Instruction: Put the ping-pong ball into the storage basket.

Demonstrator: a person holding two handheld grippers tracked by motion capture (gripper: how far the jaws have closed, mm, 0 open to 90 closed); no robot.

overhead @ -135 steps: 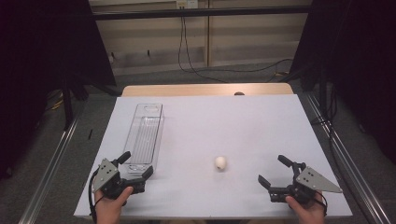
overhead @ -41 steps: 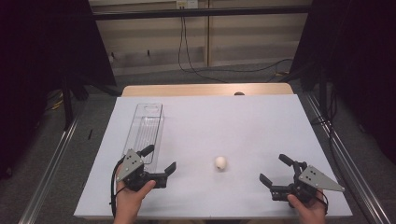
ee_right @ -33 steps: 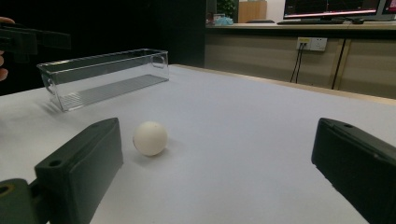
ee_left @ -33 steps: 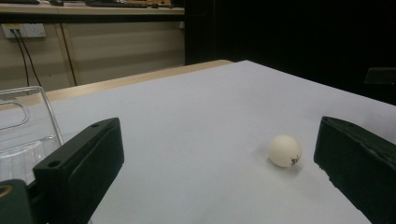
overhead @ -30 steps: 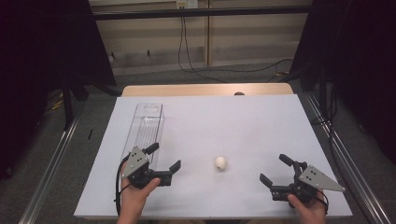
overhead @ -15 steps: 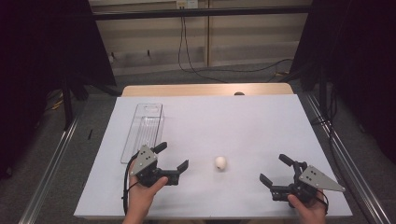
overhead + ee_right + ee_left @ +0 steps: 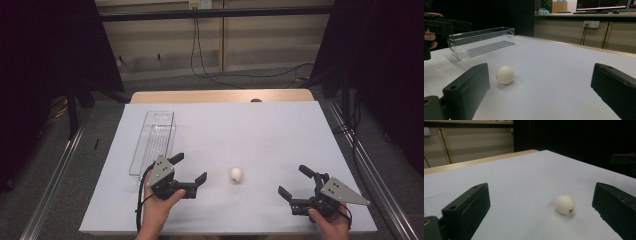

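Note:
A small white ball [image 7: 236, 174] lies on the white table [image 7: 250, 130], near the front and about midway across. My left gripper [image 7: 189, 168] is open just left of it, jaws pointing toward it. In the left gripper view the ball [image 7: 565, 204] sits a short way ahead, right of centre between the jaws. My right gripper [image 7: 296, 181] rests open near the front right. In the right gripper view the ball [image 7: 505, 74] lies just past the left jaw. A clear plastic bin [image 7: 154, 141] stands empty at the left.
The clear bin [image 7: 482, 41] runs lengthwise toward the table's far edge, close behind my left hand. A wooden strip [image 7: 220, 96] borders the far side. Metal rails [image 7: 365, 165] and cables run beside the table on the floor.
My left gripper has slid right from beside the bin's near end toward the ball. The right gripper and the ball have stayed where they were.

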